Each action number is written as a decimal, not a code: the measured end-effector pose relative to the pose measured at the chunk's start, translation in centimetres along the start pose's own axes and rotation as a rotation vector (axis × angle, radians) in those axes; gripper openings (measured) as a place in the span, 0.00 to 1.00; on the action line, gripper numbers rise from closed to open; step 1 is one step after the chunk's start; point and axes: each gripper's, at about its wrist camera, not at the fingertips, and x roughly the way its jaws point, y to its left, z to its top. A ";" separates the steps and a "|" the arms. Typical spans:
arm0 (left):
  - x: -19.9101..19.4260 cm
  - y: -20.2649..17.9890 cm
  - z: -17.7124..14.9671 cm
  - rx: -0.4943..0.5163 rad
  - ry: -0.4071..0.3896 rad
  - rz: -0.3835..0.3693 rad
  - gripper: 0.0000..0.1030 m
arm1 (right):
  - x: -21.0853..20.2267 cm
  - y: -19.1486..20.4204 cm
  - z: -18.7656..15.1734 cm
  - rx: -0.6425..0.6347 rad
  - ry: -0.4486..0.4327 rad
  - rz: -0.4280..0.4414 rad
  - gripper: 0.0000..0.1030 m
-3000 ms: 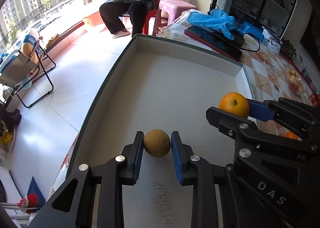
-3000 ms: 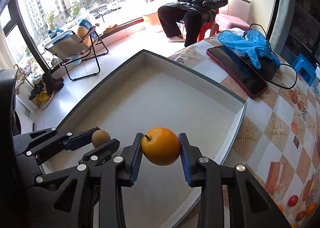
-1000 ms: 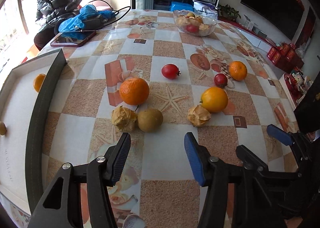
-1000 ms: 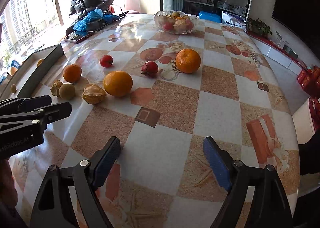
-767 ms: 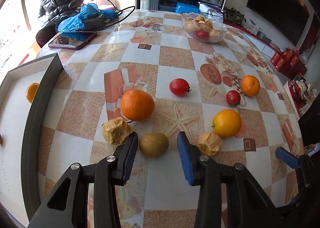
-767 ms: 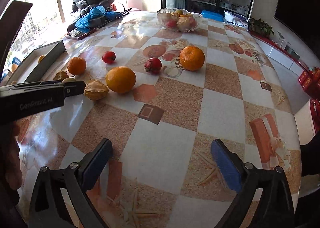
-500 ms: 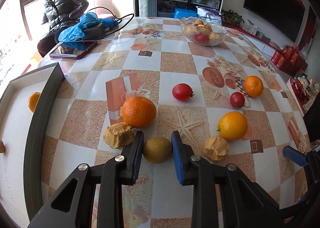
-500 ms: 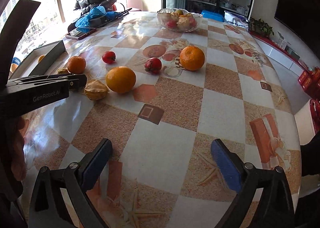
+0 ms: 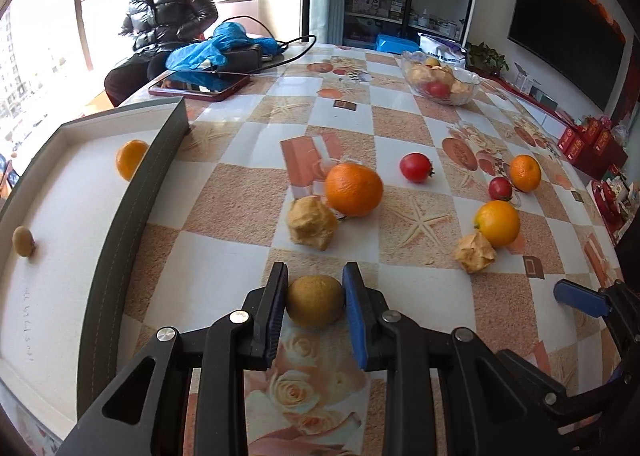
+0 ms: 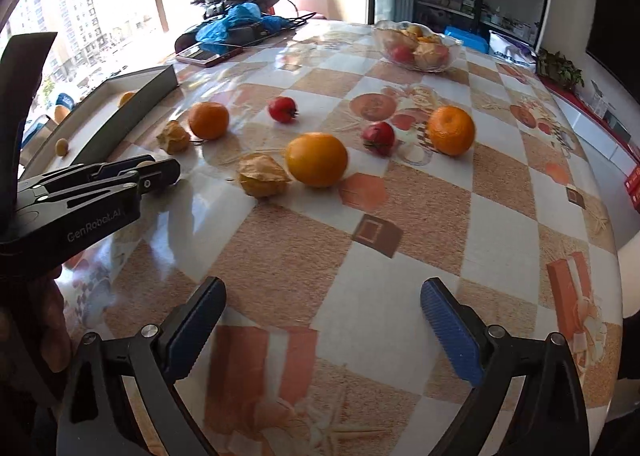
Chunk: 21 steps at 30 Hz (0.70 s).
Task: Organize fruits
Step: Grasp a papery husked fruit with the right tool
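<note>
From the left wrist view, the left gripper (image 9: 315,298) is clamped on a small round brown kiwi-like fruit (image 9: 315,300), its blue pads pressing both sides just above the checkered fruit-patterned counter (image 9: 224,268). To its left, a shallow dark-walled white tray (image 9: 132,215) holds a second small brown fruit (image 9: 23,241) and a small orange (image 9: 130,159), shown plainly only here. From the right wrist view, the right gripper (image 10: 322,326) is empty, its jaws wide apart and closing over bare counter; a large orange (image 10: 317,159) and a papery tan husked fruit (image 10: 262,174) lie ahead, and the held fruit is almost hidden.
</note>
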 end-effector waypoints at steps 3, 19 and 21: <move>-0.2 1.4 -0.3 -0.044 0.000 -0.002 0.30 | 0.7 1.8 1.4 -0.044 -0.008 0.019 0.60; -0.2 1.2 -0.3 -0.039 0.001 0.006 0.30 | 3.2 4.3 4.9 -0.077 -0.057 0.021 0.26; -0.2 1.2 -0.3 -0.040 0.001 0.006 0.30 | 3.0 4.1 4.7 -0.071 -0.061 0.020 0.26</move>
